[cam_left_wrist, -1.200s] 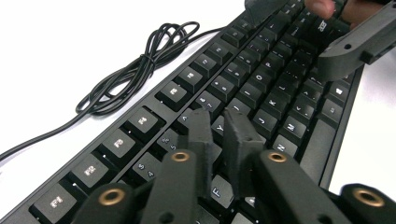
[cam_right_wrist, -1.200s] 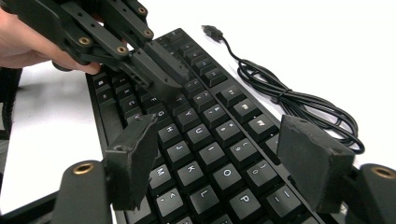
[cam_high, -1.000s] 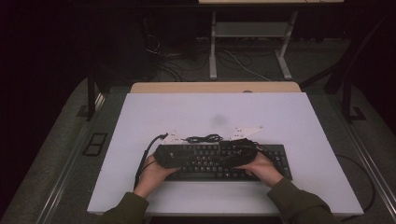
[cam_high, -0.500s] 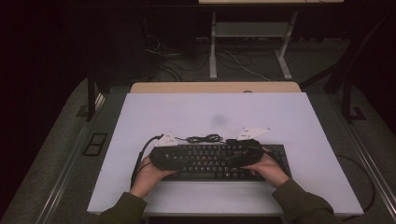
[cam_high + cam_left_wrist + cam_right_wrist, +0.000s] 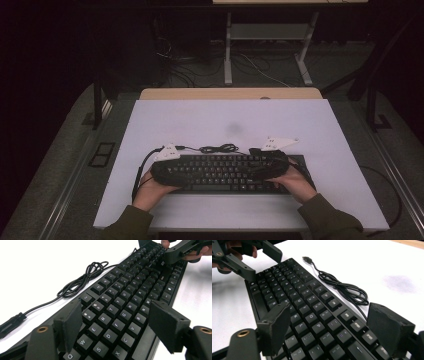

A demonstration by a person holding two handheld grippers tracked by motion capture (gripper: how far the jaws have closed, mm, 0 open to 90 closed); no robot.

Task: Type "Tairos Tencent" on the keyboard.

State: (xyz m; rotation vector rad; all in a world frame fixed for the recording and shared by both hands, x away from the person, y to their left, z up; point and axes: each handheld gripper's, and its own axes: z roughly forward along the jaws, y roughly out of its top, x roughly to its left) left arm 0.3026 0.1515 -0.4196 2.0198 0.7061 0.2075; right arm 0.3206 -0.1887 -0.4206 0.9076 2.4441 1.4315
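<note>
A black keyboard [image 5: 220,172] lies flat on the white table [image 5: 225,120], its coiled cable [image 5: 217,148] just behind it. My left gripper [image 5: 172,172] sits at the keyboard's left end. In the left gripper view, that gripper [image 5: 117,327] has its jaws spread across the keys [image 5: 125,297]; they have just been opening and the pads stand clear of the edges. My right gripper [image 5: 267,167] sits at the right end. Its jaws [image 5: 332,327] straddle the keyboard [image 5: 299,292] wide apart, having just opened a little further.
A grey smudge [image 5: 234,129] marks the tabletop behind the cable. A wooden strip [image 5: 230,93] edges the far side of the table. Beyond it, desk legs [image 5: 228,50] and loose floor cables sit in the dark. Bare white surface lies behind and beside the keyboard.
My left gripper has slid a little to the left along the keyboard and its jaws stand wider. The right hand has stayed in place.
</note>
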